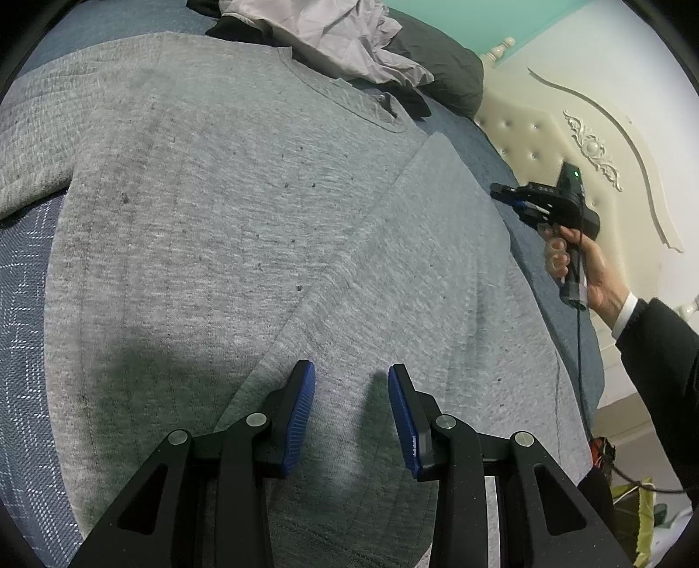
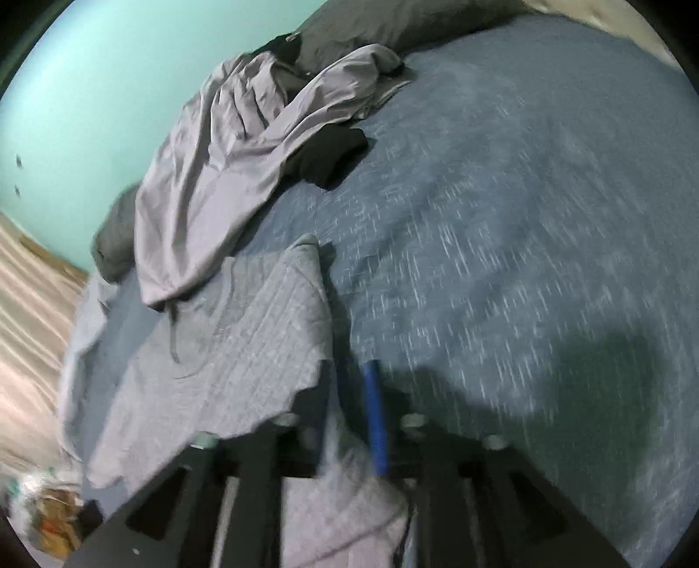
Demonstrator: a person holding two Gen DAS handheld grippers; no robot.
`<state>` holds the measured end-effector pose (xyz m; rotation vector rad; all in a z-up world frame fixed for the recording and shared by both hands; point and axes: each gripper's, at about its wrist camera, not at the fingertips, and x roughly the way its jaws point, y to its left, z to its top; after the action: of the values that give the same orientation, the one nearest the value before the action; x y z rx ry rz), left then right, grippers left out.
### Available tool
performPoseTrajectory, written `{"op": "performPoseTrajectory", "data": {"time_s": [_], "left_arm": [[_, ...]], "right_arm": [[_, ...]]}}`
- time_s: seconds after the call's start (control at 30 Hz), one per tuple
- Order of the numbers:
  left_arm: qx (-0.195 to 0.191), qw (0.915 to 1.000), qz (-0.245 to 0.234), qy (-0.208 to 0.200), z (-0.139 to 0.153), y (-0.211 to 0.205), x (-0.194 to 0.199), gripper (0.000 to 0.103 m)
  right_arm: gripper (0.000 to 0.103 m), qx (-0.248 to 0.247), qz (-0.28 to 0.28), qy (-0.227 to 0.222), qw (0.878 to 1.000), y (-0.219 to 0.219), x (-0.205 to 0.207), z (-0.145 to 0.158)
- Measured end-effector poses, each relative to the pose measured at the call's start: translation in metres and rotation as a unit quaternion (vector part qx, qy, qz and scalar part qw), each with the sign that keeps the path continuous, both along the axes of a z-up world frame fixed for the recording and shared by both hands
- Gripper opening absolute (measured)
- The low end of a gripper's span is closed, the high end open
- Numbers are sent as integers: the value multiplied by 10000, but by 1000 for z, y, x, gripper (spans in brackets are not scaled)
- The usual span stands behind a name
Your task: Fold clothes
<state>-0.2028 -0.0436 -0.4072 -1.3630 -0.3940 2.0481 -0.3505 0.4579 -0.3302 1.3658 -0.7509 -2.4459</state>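
Observation:
A grey knit sweater (image 1: 218, 218) lies flat on the blue bedcover (image 1: 26, 349), its right sleeve (image 1: 415, 262) folded diagonally across the body. My left gripper (image 1: 351, 369) hovers over the lower part of that sleeve, jaws open, nothing between the blue pads. A hand (image 1: 585, 271) holds my right gripper (image 1: 498, 194) just off the sweater's right edge. The right wrist view is blurred. There my right gripper (image 2: 348, 365) shows a gap between its pads. A corner of the sweater (image 2: 244, 327) drapes over its left finger and lies loose between the jaws.
A crumpled lilac garment (image 1: 332, 39) and a black item (image 2: 332, 157) lie near the dark pillow (image 1: 445, 74) at the bed's head. The cream tufted headboard (image 1: 546, 131) stands to the right. A cable (image 1: 579, 371) hangs from the right gripper. Bare bedcover (image 2: 502, 218) stretches right of the sweater.

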Motion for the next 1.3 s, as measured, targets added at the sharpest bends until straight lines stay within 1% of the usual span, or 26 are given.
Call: {"op": "performPoseTrajectory", "data": {"time_s": [0.07, 0.2, 0.23, 0.27, 0.3, 0.37, 0.4, 0.6, 0.63, 0.67, 0.7, 0.8, 0.9, 0.93, 1.07, 1.13, 1.17, 1.23, 1.27, 1.3], "left_arm": [[-29, 10000, -8, 19, 1, 0, 1, 38], [-61, 10000, -13, 36, 1, 2, -1, 38], [-61, 10000, -14, 35, 1, 3, -1, 38], [-65, 10000, -16, 38, 1, 3, -2, 38], [-68, 10000, -17, 40, 1, 3, -2, 38], [-61, 10000, -19, 39, 1, 3, -2, 38], [-55, 10000, -19, 38, 1, 3, -2, 38], [-35, 10000, -15, 36, -1, 1, -2, 38], [-36, 10000, -13, 35, -1, 1, -1, 38], [-39, 10000, -12, 40, -1, 0, -1, 38], [-42, 10000, -10, 46, -1, 0, 0, 38], [-49, 10000, 0, 69, 0, 0, 1, 38], [73, 9999, 143, -15, 3, -3, 0, 39], [99, 9998, 184, -34, 5, -4, 0, 39], [74, 9994, 335, 23, 16, -11, 4, 42], [117, 9989, 446, 61, 24, -20, 7, 46], [106, 9985, 534, 100, 29, -28, 9, 47], [83, 9973, 710, 178, 39, -43, 12, 47], [42, 9966, 801, 205, 42, -50, 13, 47], [2, 9957, 892, 229, 46, -57, 14, 47]], "right_arm": [[33, -115, 141, -39, 9998, 0, 9, -4], [32, -74, 362, -122, 9992, -4, 22, -12], [31, -48, 413, -134, 9990, -6, 26, -16], [18, 23, 432, -177, 9989, -7, 28, -19], [8, 79, 401, -221, 9989, -7, 29, -22], [4, 129, 275, -217, 9993, -5, 33, -24], [3, 149, 185, -173, 9996, -3, 33, -23], [3, 180, -526, 64, 9984, 10, 42, -11], [4, 81, -708, 83, 9974, 17, 46, -9], [6, 7, -801, 129, 9967, 21, 50, -7], [6, -43, -865, 177, 9961, 24, 55, -5], [6, 81, -765, 270, 9967, 20, 69, 4], [6, 163, -673, 289, 9972, 7, 85, 10], [6, 120, -668, 313, 9972, 1, 91, 12], [6, -390, -663, 496, 9958, -20, 121, 24], [7, -460, -577, 549, 9958, -36, 128, 29], [7, -486, -524, 588, 9957, -44, 132, 32], [9, -477, -356, 722, 9956, -61, 143, 38], [11, -507, -289, 781, 9952, -69, 149, 40], [16, -570, -220, 842, 9946, -78, 154, 41]]}}
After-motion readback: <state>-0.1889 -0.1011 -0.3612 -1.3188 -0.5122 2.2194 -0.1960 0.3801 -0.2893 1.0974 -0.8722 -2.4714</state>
